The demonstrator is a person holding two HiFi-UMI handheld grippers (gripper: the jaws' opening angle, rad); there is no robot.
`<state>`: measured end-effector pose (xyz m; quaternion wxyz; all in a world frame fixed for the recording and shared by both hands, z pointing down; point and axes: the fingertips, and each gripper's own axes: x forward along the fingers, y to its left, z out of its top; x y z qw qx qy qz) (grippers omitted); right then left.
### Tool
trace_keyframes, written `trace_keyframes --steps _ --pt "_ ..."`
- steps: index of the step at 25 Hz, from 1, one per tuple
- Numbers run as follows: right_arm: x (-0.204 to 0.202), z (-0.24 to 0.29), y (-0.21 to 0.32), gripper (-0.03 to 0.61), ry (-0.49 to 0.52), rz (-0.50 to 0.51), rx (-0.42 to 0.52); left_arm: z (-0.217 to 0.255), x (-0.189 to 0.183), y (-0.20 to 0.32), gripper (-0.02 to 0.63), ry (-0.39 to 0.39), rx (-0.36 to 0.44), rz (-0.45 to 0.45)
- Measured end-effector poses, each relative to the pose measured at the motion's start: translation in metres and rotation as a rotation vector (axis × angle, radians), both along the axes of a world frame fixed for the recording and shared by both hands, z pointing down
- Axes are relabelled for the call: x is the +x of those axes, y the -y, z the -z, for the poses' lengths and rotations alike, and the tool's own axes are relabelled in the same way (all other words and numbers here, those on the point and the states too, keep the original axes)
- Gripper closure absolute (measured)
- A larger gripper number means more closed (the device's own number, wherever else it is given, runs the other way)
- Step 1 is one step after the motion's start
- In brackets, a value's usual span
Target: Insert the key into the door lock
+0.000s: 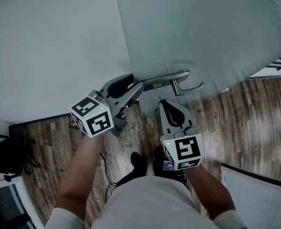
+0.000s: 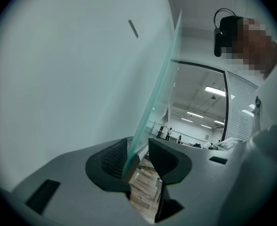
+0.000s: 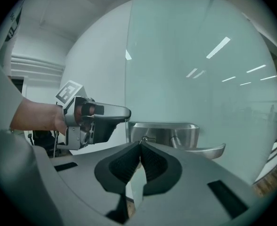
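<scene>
- Now, at the glass door point(image 1: 202, 32), the left gripper point(image 1: 133, 86) sits at the door's free edge, left of the lock plate point(image 1: 167, 80).
- Left gripper view: the jaws stand apart with the edge of the glass door point(image 2: 157, 88) running up between them. The edge lies close against the left pad point(image 2: 112, 159), and wood floor shows through the gap on the right side, so no clamp there.
- Over to the right gripper point(image 1: 163, 102): it's nearer the person, pointing up at the underside of the lock plate.
- Right gripper view: jaws pressed together, pinching the key point(image 3: 142, 138). Only a small metal bit peeks out at the jaw tips.
- That metal bit sits right at the lower edge of the lock plate point(image 3: 164, 131). Whether it's in the keyhole, I can't tell.
- Lever handle point(image 1: 190, 88) sticks out to the right of the key, level, with neither gripper touching it.
- Wood floor point(image 1: 241, 118) below, pale wall point(image 1: 49, 42) on the left.
</scene>
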<state>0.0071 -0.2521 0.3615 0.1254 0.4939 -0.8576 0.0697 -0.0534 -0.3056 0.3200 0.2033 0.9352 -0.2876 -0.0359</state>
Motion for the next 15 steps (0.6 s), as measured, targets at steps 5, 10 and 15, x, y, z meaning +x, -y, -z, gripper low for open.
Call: trace_keyframes --steps 5,10,15 --pt "0.0052 0.0043 0.0017 0.561 0.012 -0.022 0.007 -0.0003 0.0002 0.0001 0.479 0.008 -0.006 0.000" --pt "0.0035 0.0035 0.0024 0.563 0.014 -0.025 0.005 -0.0005 0.0002 0.0001 0.479 -0.002 -0.005 -0.005" --pt "0.0027 -0.0040 0.0028 0.562 0.013 -0.031 -0.004 -0.0001 0.0004 0.0002 0.479 -0.006 -0.009 -0.005"
